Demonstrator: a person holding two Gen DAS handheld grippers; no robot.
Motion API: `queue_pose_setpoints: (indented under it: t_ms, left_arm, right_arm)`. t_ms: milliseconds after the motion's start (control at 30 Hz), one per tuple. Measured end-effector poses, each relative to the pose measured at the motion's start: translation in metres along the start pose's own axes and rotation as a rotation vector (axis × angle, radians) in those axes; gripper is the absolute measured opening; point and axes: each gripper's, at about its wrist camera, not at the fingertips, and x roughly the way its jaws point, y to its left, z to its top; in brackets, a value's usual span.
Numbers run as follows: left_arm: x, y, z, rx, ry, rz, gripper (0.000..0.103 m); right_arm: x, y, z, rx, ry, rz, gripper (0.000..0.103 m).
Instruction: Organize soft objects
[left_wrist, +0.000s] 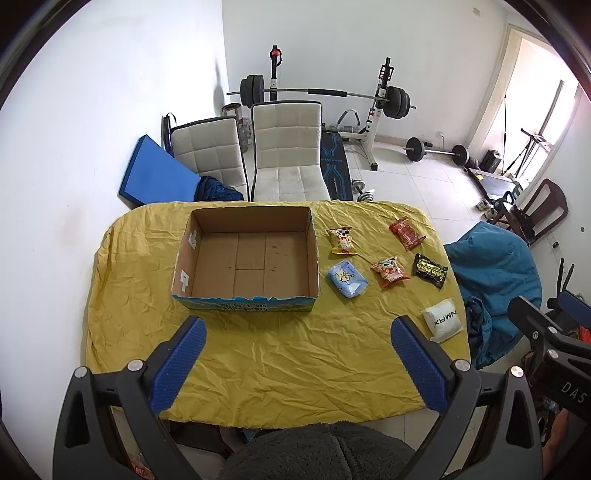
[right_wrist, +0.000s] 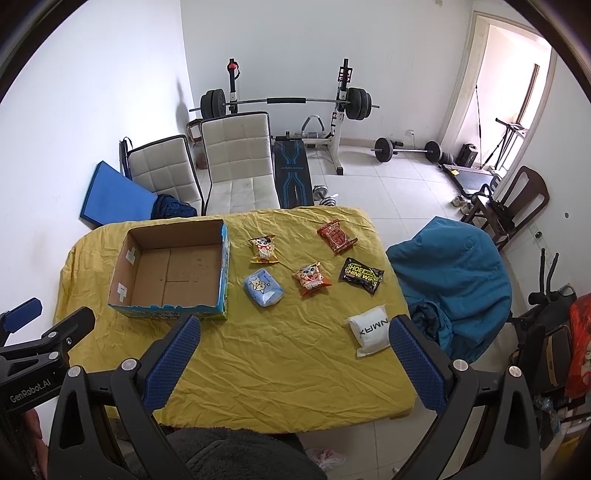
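Both grippers hover above the near edge of a table under a wrinkled yellow cloth (left_wrist: 258, 362), nothing held. Left gripper (left_wrist: 299, 325) has its jaws spread wide; right gripper (right_wrist: 295, 325) the same, jaws apart. Open cardboard box (left_wrist: 245, 258) sits on the left part of the table, no packs inside. To its right, all flat on the cloth and apart from each other: yellow snack pack (left_wrist: 341, 240), red snack pack (left_wrist: 407, 233), blue tissue pack (left_wrist: 348, 278) just beside the box, orange snack pack (left_wrist: 389, 272), black wipes pack (left_wrist: 429, 270), white pouch (right_wrist: 370, 329) nearest the right gripper. Two white chairs (left_wrist: 286, 147) behind the table.
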Motion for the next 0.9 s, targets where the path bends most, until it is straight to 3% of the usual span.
queue_pose_setpoints:
  t_ms: [600,767,900]
  left_arm:
    - [0.006,0.007,-0.001,0.006,0.013,-0.019,0.103]
    - [0.023,0.005,0.013,0.035,-0.003,-0.038,0.103]
    - [0.055,-0.003,0.034,0.077,0.008,-0.071,0.103]
  right_arm:
    - [0.001,0.008,0.002,-0.006,0.001,0.007,0.103]
    - [0.011,0.001,0.008,0.034,0.005,0.006,0.103]
    - [0.033,-0.027,0.022,0.108,0.010,-0.042,0.103]
